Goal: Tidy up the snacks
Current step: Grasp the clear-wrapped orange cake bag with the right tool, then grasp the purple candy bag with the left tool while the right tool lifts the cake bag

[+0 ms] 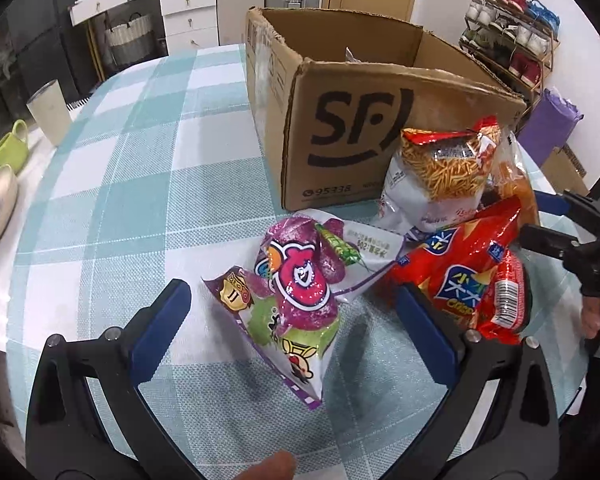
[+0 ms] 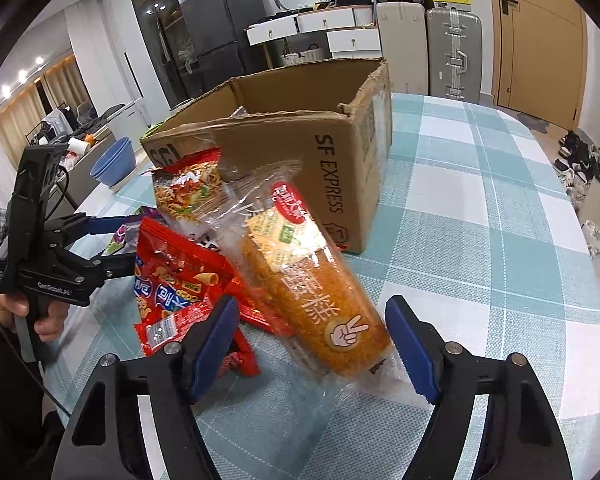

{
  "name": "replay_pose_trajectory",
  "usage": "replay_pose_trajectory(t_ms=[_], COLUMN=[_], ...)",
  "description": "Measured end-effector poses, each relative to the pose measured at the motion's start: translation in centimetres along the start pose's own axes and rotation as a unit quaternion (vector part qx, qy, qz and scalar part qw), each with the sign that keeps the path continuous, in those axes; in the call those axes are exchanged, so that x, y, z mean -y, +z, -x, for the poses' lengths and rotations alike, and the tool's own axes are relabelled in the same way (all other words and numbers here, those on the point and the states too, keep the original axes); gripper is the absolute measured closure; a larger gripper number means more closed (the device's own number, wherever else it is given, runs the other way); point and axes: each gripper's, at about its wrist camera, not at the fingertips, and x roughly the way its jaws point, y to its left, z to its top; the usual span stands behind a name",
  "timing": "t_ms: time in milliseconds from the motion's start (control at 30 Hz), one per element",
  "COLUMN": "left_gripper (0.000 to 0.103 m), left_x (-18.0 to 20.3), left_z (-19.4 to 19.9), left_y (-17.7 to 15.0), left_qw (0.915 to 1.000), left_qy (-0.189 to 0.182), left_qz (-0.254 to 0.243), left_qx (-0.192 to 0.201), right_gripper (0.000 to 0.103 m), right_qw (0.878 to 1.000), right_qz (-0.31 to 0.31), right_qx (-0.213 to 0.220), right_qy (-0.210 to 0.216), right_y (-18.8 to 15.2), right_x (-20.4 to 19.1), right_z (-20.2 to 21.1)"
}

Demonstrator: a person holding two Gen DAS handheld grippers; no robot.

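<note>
A: How far along is the sorting?

B: Judged early. Four packs lie on the table (image 1: 148, 168) outside the cardboard box (image 1: 352, 132); one wrapper edge shows above the box rim, the rest of its contents hidden.

A: Where are the tools?

B: The right gripper (image 2: 312, 336) straddles the lower end of the orange cake roll (image 2: 312, 284), which leans on the heap before the box's near corner. Its jaws stand apart; the pads show no clear contact with the wrapper. The left gripper (image 1: 296, 324) is wide open around the purple snack bag (image 1: 296, 280), untouched. The red chip bag (image 2: 172, 280) and noodle snack bag (image 2: 188, 192) lie between.
</note>
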Motion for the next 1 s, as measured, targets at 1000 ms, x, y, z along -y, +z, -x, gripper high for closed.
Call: replay_pose_trajectory(t_ms=[1000], left_gripper=[0.001], left_x=[-1.4], left_z=[-0.1], left_y=[-0.3], left_qw=[0.9999], left_qy=[0.002], left_qz=[0.014], left_qx=[0.0], right_gripper=[0.064], right_qw=[0.998], right_qz=[0.046], right_qx=[0.04], right_qy=[0.003], right_y=[0.0], right_x=[-1.8], right_z=[1.8])
